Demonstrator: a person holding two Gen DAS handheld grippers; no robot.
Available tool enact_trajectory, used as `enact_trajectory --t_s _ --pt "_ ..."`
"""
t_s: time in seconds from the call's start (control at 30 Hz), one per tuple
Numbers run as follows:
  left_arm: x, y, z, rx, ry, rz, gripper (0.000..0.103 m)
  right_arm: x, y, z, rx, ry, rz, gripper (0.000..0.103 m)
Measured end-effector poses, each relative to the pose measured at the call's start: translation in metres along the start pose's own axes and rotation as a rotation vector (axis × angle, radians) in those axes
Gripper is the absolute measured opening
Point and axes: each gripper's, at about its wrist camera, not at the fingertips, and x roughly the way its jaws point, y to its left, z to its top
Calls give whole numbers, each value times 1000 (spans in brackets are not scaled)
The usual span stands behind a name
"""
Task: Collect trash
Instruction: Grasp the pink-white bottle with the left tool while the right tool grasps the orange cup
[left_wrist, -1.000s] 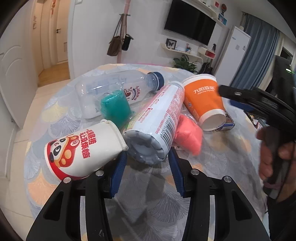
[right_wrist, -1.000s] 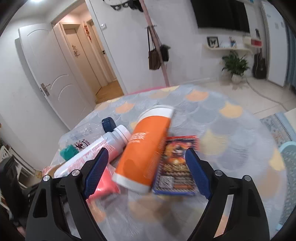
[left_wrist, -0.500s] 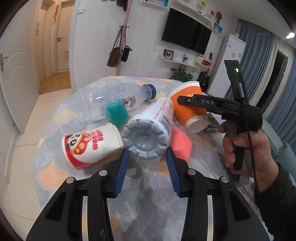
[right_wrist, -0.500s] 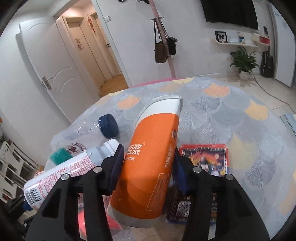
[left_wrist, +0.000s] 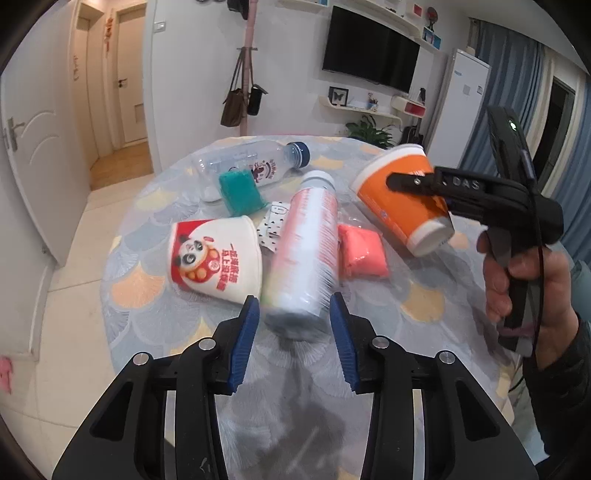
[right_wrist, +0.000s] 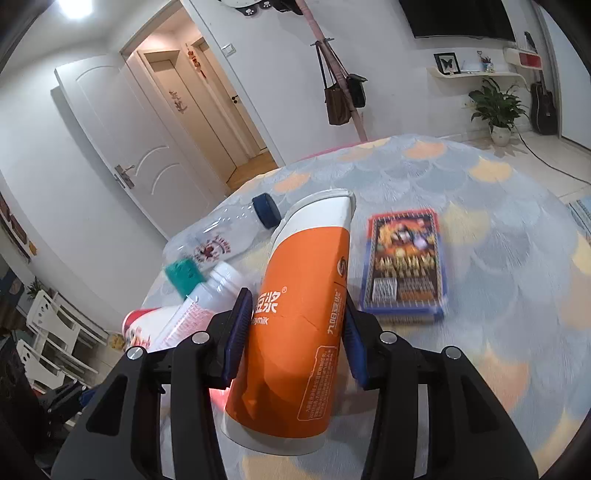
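The right gripper (right_wrist: 293, 328) closes around an orange soy-milk cup (right_wrist: 295, 325). At left, the left gripper (left_wrist: 294, 339) clamps a white bottle (left_wrist: 306, 254) on the table (left_wrist: 424, 306).

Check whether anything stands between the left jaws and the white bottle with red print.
Nothing visible does. The white bottle has its base between the jaws of the left gripper. The panda cup lies close on one side and the pink packet on the other, neither inside the gap.

Bright indoor light, fisheye-warped edges, slight motion blur
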Motion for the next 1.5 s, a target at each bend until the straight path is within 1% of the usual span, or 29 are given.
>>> enact_trajectory --t_s 0.03,0.1,0.17,0.23,0.3,0.37,0.4,0.43,0.5,0.57,0.7,0.77,0.8,0.83,0.87,0.93,1.07,1.2,1.4,1.5 --pt "0 -1 -2 4 5 -1 34 -4 -1 -3 13 2 15 43" --pt "0 -7 -4 22 16 1 34 -10 0 -9 20 6 29 43" --pt "2 -13 -5 41 30 21 36 -17 4 -17 15 0 32 43" --pt "6 -14 0 39 45 46 49 -24 5 -21 12 -13 24 43" --pt "5 -12 10 4 37 52 58 -29 4 -24 23 -22 30 43" --pt "3 -12 19 -18 20 26 65 -35 5 -29 23 -28 28 43" --pt "3 -15 26 -18 7 3 74 -36 5 -30 18 -30 24 43" --pt "5 -18 31 -11 0 -3 78 -37 6 -33 12 -30 21 43" --pt "19 -26 38 9 23 53 78 -38 8 -37 1 -30 12 43" --pt "39 -32 42 34 73 125 78 -38 9 -43 -14 -25 1 43" --pt "64 -38 37 55 143 176 75 -37 6 -53 -34 -11 -35 43" --pt "73 -38 33 62 166 179 64 -36 3 -57 -38 -2 -51 43" --pt "75 -36 30 56 181 169 49 -34 0 -59 -35 5 -52 43" --pt "77 -35 28 48 187 160 49 -34 -2 -60 -30 -1 -44 43" --pt "75 -33 27 32 167 154 49 -34 -3 -60 -28 -2 -42 43" --pt "72 -30 26 17 157 150 48 -33 -3 -59 -31 -1 -43 43" --pt "52 -29 23 10 111 149 48 -36 -3 -60 -36 -2 -37 43" --pt "24 -30 24 9 41 148 48 -47 -2 -59 -28 -40 -12 43" --pt "-4 -40 29 14 -21 135 48 -68 4 -58 -36 -86 10 43" --pt "-18 -48 34 27 -77 140 48 -78 3 -57 -32 -104 16 43"
